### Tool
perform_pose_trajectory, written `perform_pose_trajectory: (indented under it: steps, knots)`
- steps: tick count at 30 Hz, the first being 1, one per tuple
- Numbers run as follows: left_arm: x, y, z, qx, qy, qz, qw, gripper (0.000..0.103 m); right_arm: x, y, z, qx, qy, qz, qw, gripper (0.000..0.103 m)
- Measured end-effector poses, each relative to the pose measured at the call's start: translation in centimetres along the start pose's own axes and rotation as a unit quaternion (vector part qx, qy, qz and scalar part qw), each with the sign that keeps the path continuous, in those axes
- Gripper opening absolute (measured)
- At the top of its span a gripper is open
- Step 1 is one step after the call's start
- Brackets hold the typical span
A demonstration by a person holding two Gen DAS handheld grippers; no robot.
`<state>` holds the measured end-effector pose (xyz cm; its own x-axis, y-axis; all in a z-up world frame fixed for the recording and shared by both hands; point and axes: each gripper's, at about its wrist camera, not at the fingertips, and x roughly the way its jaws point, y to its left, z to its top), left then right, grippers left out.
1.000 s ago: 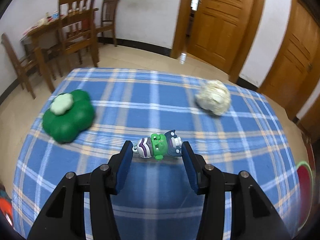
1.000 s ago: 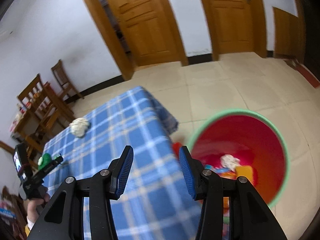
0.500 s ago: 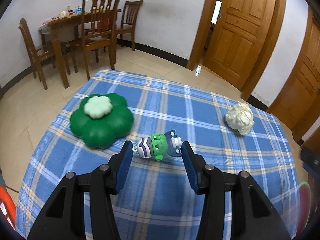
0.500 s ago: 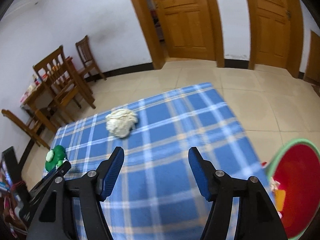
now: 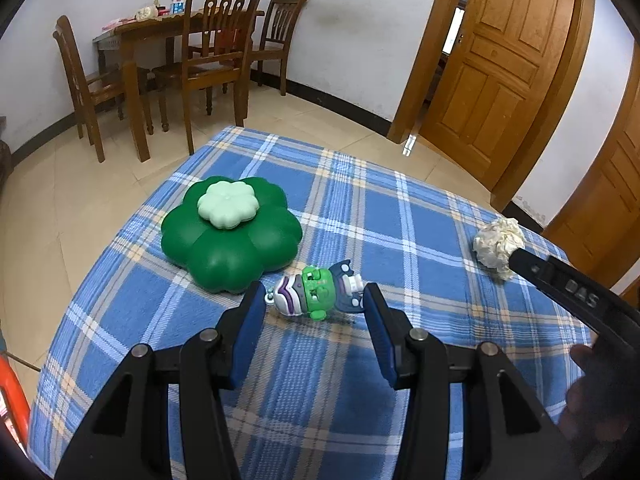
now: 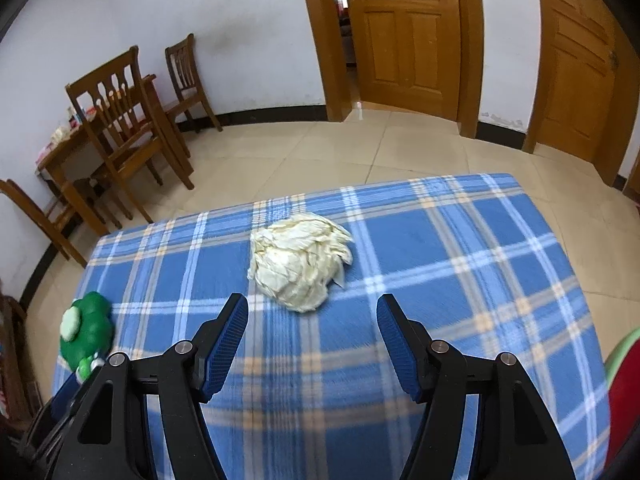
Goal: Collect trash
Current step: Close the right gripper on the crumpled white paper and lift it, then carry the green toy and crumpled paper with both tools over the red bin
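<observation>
A tiled room with white walls and wooden doors [image 6: 404, 36] is surrounding a table [image 6: 440, 240] under a blue checked cloth, and a wooden dining table with chairs [image 5: 216, 48] is standing by the far wall. On the cloth a green clover-shaped box [image 5: 232, 236] with a pale lid is sitting shut, so its contents cannot be told. Just beside it a small green and purple toy figure [image 5: 314, 290] is lying on its side. The left gripper [image 5: 314, 312] is hovering with its claw spread wide, the toy lying between the blue pads [image 5: 248, 320], gripping nothing. The right gripper [image 6: 312, 336] is gaping wide and empty too, pointing at a crumpled ball of pale paper [image 6: 300, 260] resting on the cloth just beyond its fingertips, not touching them. At the lower right edge of the right wrist view a red bin with a green rim [image 6: 624, 392] is peeking in beside the table; its inside is not showing
</observation>
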<state>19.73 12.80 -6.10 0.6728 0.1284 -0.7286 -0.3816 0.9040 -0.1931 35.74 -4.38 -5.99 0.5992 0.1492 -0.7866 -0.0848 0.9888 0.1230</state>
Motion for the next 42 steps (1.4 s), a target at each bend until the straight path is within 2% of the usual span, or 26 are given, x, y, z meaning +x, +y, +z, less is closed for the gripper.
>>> perform_pose_trajectory:
  steps: [4, 8, 9, 10, 11, 14, 20, 33, 42]
  knots:
    - [0.1, 0.0, -0.1, -0.004, 0.006, -0.005, 1.0000, 0.050, 1.2, 0.5, 0.4, -0.011, -0.003, -0.008, 1.000, 0.068]
    - [0.3, 0.0, -0.1, -0.004, 0.010, -0.009, 0.9999, 0.050, 2.2, 0.1, 0.4, -0.002, 0.003, 0.003, 1.000, 0.067]
    - [0.3, 0.0, -0.1, -0.004, 0.010, -0.009, 0.9999, 0.050, 2.4, 0.0, 0.3, -0.002, 0.004, 0.005, 1.000, 0.063]
    - [0.3, 0.0, -0.1, -0.005, 0.010, -0.009, 0.9999, 0.050, 2.6, 0.1, 0.4, -0.003, 0.007, 0.005, 1.000, 0.046]
    - [0.3, 0.0, -0.1, -0.005, 0.010, -0.010, 0.9999, 0.050, 2.7, 0.1, 0.3, -0.005, 0.010, 0.004, 1.000, 0.036]
    - [0.3, 0.0, -0.2, -0.004, 0.010, -0.011, 0.9999, 0.050, 2.4, -0.2, 0.1, -0.003, 0.008, 0.008, 1.000, 0.028]
    - [0.1, -0.4, -0.3, 0.000, 0.010, -0.014, 0.9999, 0.050, 0.6, -1.1, -0.7, -0.001, 0.001, 0.020, 1.000, 0.024]
    - [-0.3, -1.4, -0.4, 0.016, 0.005, -0.020, 0.9997, 0.050, -6.7, -5.3, -3.6, 0.025, -0.024, 0.034, 0.999, 0.024]
    - [-0.6, -2.3, -0.6, 0.028, -0.001, -0.026, 0.9993, 0.050, -11.6, -7.5, -6.3, 0.033, -0.042, 0.023, 0.998, 0.024]
